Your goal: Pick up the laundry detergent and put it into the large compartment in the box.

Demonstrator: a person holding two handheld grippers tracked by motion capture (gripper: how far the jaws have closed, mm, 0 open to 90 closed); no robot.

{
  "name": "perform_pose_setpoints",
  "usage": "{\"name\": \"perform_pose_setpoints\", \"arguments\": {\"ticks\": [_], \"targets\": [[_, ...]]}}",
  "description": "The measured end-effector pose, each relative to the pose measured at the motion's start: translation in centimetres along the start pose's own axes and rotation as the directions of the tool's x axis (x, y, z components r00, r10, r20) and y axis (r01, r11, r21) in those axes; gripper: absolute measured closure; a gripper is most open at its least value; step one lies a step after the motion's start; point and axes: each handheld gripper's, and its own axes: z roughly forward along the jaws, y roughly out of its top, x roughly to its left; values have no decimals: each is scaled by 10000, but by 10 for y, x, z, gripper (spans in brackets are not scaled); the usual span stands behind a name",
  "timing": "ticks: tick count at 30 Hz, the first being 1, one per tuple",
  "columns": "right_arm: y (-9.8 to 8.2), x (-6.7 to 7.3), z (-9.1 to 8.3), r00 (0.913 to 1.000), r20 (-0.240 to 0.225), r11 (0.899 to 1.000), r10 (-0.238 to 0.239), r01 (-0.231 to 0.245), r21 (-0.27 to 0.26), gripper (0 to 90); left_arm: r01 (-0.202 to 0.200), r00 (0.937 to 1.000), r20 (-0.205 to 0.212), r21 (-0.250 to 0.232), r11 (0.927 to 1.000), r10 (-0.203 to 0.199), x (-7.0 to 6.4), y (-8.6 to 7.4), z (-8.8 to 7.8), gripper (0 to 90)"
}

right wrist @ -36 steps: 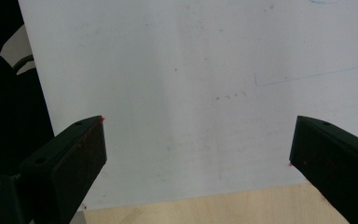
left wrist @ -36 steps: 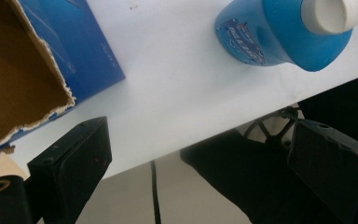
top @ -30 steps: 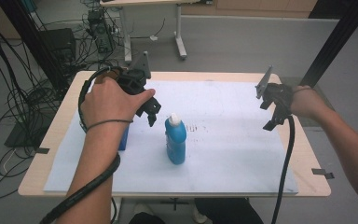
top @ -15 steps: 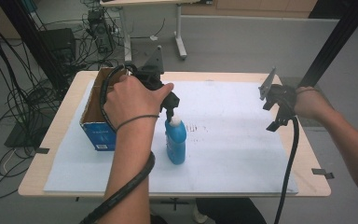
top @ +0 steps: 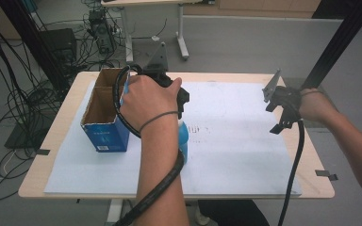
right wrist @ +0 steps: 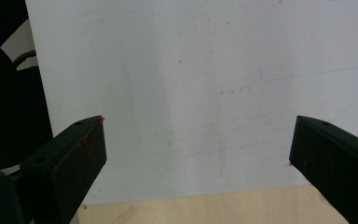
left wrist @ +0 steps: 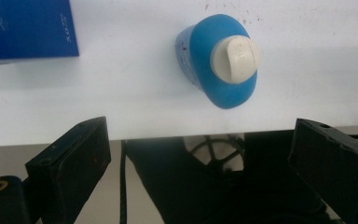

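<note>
While the left gripper [left wrist: 200, 163] is hanging spread above the bottle [left wrist: 221, 60] — not yet grasped — the right gripper [right wrist: 198, 163] is waiting, released, and the box [top: 104, 115] is standing empty.

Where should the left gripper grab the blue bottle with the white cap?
Probably the blue bottle is best gripped on its body just under the white cap, coming straight down from above. It stands upright, its body looks oval, and the left gripper already hovers above with jaws wide open; close across the narrow sides.
</note>
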Motion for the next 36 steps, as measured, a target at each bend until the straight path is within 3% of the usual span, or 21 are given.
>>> {"name": "perform_pose_setpoints", "arguments": {"ticks": [5,13,21,27,36], "targets": [[-2,1,1,10000,39,9999,77,-77,100,39,491,9987,-103,-16,9988,-491,-4,1,2,57],[-12,0,2,9999,-25,9999,117,-117,-101,38,937,9953,-266,53,9956,-936,-19,8,5,57],[-18,0,7,10000,-98,9999,19,-20,-144,39,1615,9851,-577,-178,9867,-1622,-37,11,9,58],[-28,-1,8,9999,-163,9994,-39,34,-333,39,2160,9751,-453,-281,9760,-2171,-44,13,13,57],[-39,0,9,9997,-240,9986,-42,29,-537,38,2469,9676,-469,-318,9685,-2482,-55,22,25,58]]}}
